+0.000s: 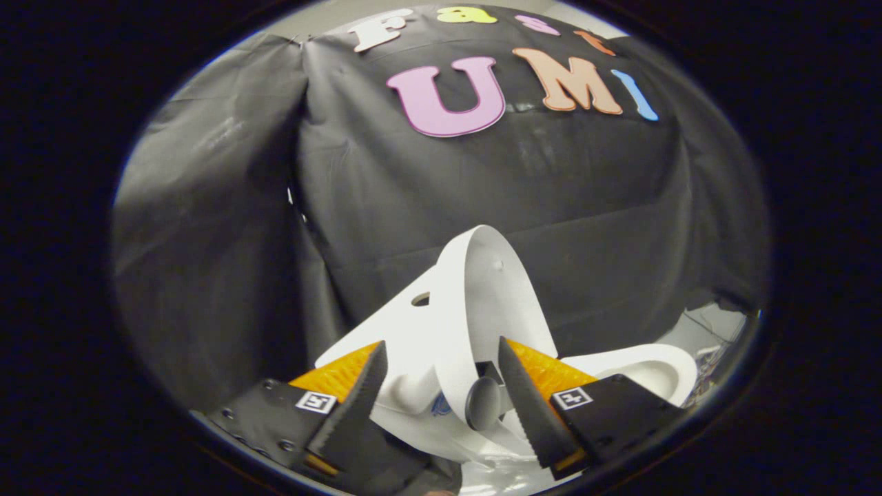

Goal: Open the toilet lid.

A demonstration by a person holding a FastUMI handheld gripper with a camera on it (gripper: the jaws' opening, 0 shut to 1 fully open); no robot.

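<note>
Black cloth backs the toilet. Its lid stands raised between the spread fingers of the tool, unclamped; likely light, stiff, slick plastic, best gripped at its rim.

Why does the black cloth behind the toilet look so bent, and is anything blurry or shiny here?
In the gripper view, the fisheye lens bows the cloth wall into curves. The raised toilet lid between the open gripper fingers looks sharp and evenly lit. The toilet bowl beyond the fingers shows soft shading. Pale sheen streaks the cloth. The edges dim.
</note>
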